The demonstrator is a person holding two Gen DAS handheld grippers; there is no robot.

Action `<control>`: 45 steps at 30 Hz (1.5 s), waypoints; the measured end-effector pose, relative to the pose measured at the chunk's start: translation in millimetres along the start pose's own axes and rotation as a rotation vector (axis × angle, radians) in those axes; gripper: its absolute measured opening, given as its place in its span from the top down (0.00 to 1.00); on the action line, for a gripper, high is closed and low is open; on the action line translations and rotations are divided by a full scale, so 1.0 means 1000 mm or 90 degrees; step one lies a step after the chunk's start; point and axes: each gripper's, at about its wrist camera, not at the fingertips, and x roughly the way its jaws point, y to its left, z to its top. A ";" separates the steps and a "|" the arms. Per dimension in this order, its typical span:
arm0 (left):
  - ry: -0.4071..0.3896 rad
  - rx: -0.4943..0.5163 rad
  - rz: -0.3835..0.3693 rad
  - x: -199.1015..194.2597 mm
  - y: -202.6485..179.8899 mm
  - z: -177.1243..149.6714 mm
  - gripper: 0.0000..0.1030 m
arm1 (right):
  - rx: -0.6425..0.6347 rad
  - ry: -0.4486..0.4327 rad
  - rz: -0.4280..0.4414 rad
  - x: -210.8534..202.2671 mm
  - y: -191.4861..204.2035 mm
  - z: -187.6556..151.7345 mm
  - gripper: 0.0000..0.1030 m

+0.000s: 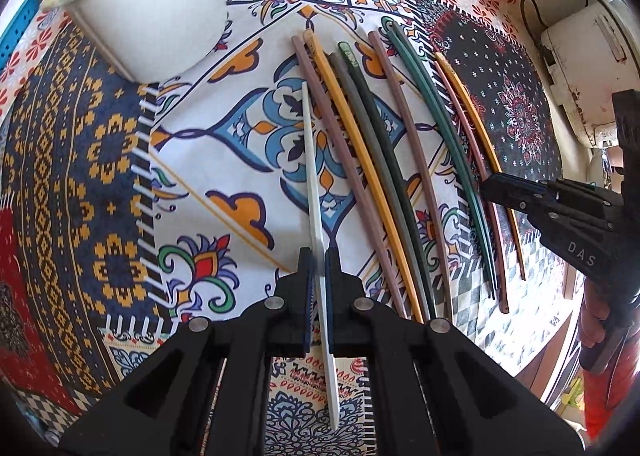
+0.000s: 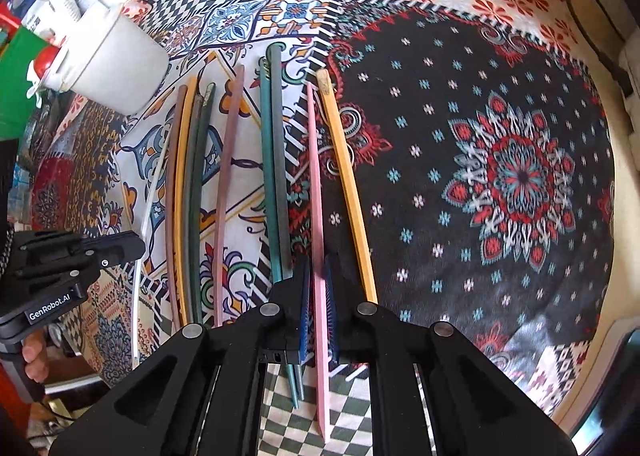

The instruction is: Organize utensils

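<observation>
Several coloured chopsticks lie side by side on a patterned cloth (image 1: 224, 159). My left gripper (image 1: 317, 260) is shut on a white chopstick (image 1: 311, 159), left of a mauve one (image 1: 340, 151) and a yellow one (image 1: 352, 143). My right gripper (image 2: 318, 268) is shut on a pink chopstick (image 2: 316, 183), between a teal and dark pair (image 2: 274, 159) and a yellow chopstick (image 2: 346, 175). The right gripper also shows at the right edge of the left wrist view (image 1: 500, 187), and the left gripper at the left edge of the right wrist view (image 2: 128, 248).
A white container (image 1: 152, 7) stands at the upper left of the cloth (image 2: 500, 175), with a white box (image 1: 584, 55) and a black cable (image 1: 532, 15) at the right wall. Green and red items (image 2: 20, 75) crowd the far left. A hand (image 2: 34, 360) holds the left gripper's handle.
</observation>
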 end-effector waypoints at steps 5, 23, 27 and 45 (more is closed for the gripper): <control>0.005 0.044 0.015 0.006 -0.015 0.012 0.96 | -0.087 -0.018 -0.067 0.008 0.029 0.010 0.93; -0.054 0.006 0.008 -0.022 -0.009 0.000 1.00 | -0.049 -0.084 0.003 -0.036 0.023 0.014 0.95; -0.065 -0.004 0.012 -0.026 -0.009 -0.004 1.00 | -0.056 -0.109 0.015 -0.048 0.026 0.010 0.95; -0.014 0.003 0.069 0.020 -0.034 0.024 0.91 | -0.064 -0.166 0.026 -0.074 0.035 0.003 0.95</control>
